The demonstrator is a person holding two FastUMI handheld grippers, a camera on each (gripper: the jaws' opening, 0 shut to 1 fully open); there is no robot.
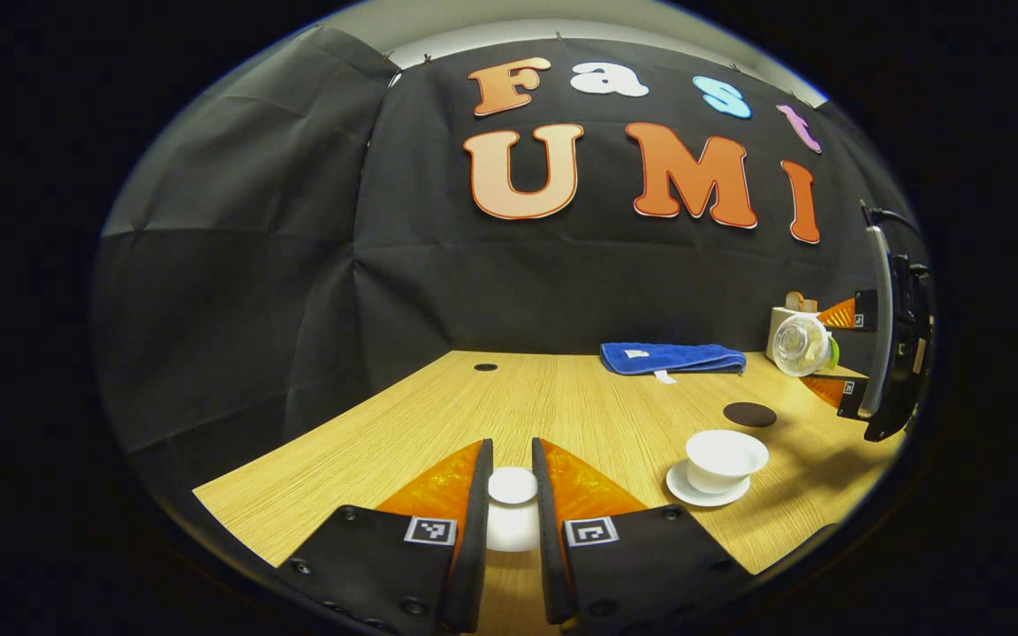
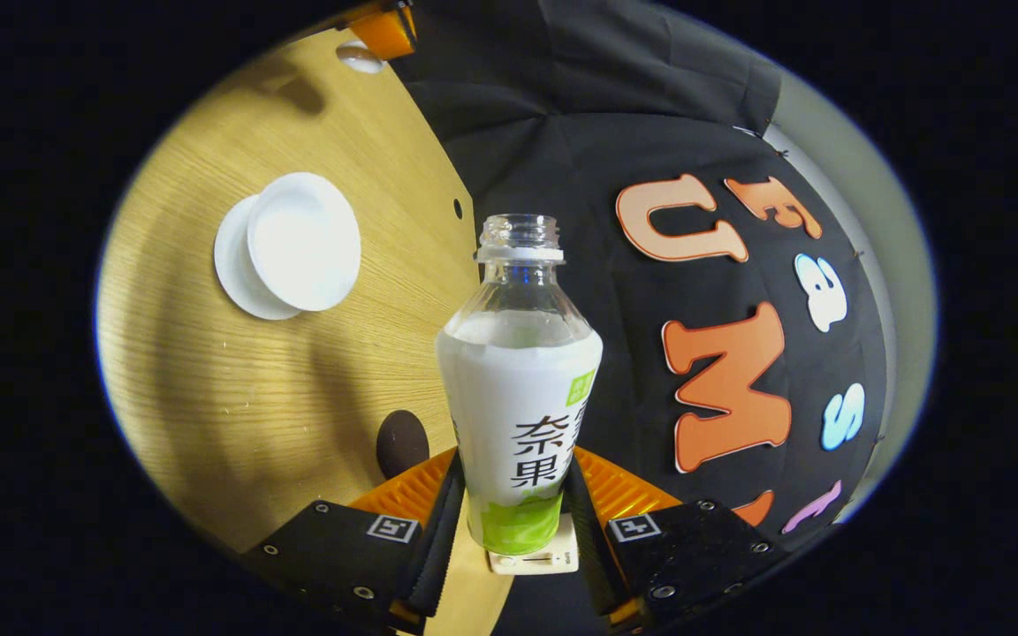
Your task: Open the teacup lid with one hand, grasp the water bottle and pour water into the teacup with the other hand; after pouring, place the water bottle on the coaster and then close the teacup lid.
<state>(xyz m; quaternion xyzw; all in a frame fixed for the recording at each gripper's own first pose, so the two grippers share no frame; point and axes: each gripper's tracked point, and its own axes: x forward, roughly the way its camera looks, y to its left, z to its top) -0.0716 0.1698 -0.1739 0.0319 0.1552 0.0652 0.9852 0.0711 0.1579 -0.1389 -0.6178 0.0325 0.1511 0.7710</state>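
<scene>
Two grippers are loaded. My left gripper (image 1: 512, 495) is closed on the white teacup lid (image 1: 512, 486), both fingers pressing its sides, and holds it low over the near edge of the wooden tabletop (image 1: 438, 415). The white teacup (image 1: 725, 459) stands uncovered on its white saucer (image 1: 695, 490) toward the right edge of the tabletop, just beside my left gripper. The dark round coaster (image 1: 749, 413) lies bare on the tabletop beyond the teacup, nearer the right edge. A folded blue towel (image 1: 672, 357) lies along the far edge, and a small round hole (image 1: 485, 367) sits in the tabletop near the far left corner. My right gripper (image 2: 513, 508) is clamped on the lower body of the water bottle (image 2: 518, 389), both fingers against its label. The bottle is uncapped, its open neck pointing away from the gripper camera, and it is raised clear of the tabletop. In the left gripper view it appears above the right edge with its mouth turned toward the camera. In the right gripper view the teacup and saucer lie left of the bottle, apart from it.
</scene>
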